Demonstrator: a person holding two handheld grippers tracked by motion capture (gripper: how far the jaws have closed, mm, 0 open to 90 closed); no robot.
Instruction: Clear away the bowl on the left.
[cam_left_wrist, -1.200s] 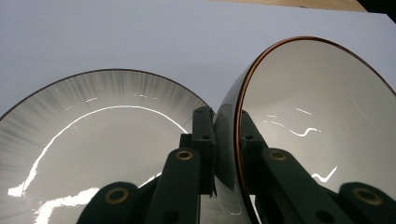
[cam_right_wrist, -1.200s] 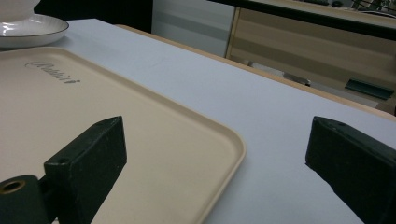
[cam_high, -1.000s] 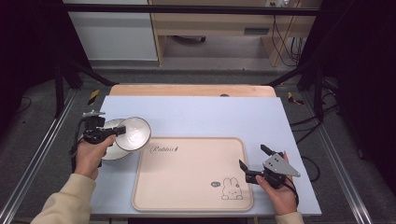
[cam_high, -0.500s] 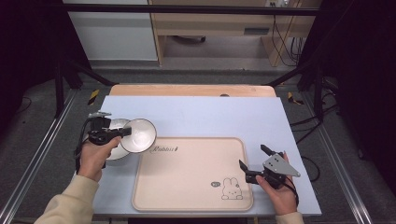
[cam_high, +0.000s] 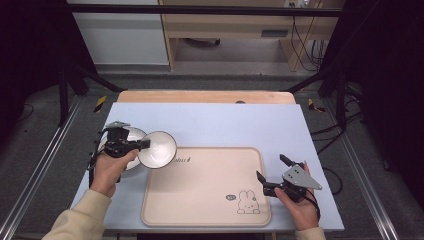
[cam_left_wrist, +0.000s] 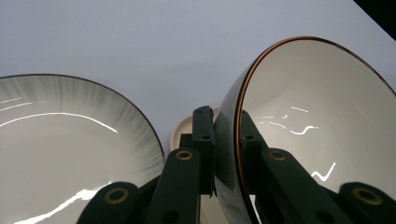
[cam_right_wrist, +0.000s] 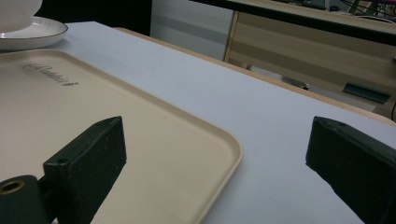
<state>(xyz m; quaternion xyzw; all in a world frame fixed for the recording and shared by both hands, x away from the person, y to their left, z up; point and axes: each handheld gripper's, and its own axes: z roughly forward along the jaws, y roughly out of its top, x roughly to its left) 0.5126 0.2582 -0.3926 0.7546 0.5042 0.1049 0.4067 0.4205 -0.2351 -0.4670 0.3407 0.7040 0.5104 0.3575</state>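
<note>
My left gripper (cam_high: 145, 145) is shut on the rim of a white bowl with a dark brown edge (cam_high: 157, 149), one jaw inside and one outside. The bowl (cam_left_wrist: 317, 107) hangs tilted over the near-left corner of the beige tray (cam_high: 200, 195). A white plate (cam_high: 132, 133) lies on the table behind the left hand, and its rim (cam_left_wrist: 70, 135) shows to the left of the jaws. My right gripper (cam_high: 271, 167) rests at the tray's right edge, open with nothing between its fingers (cam_right_wrist: 88, 158). The tray's corner (cam_right_wrist: 140, 121) lies under it.
A pale blue mat (cam_high: 225, 120) covers the table, with a wooden strip (cam_high: 205, 96) along the far edge. The tray carries a small rabbit print (cam_high: 247, 202) near its front right. Dark frame rails run down both sides.
My left hand has carried the bowl to the right, off the plate and to the tray's corner. The right gripper has stayed where it was.
</note>
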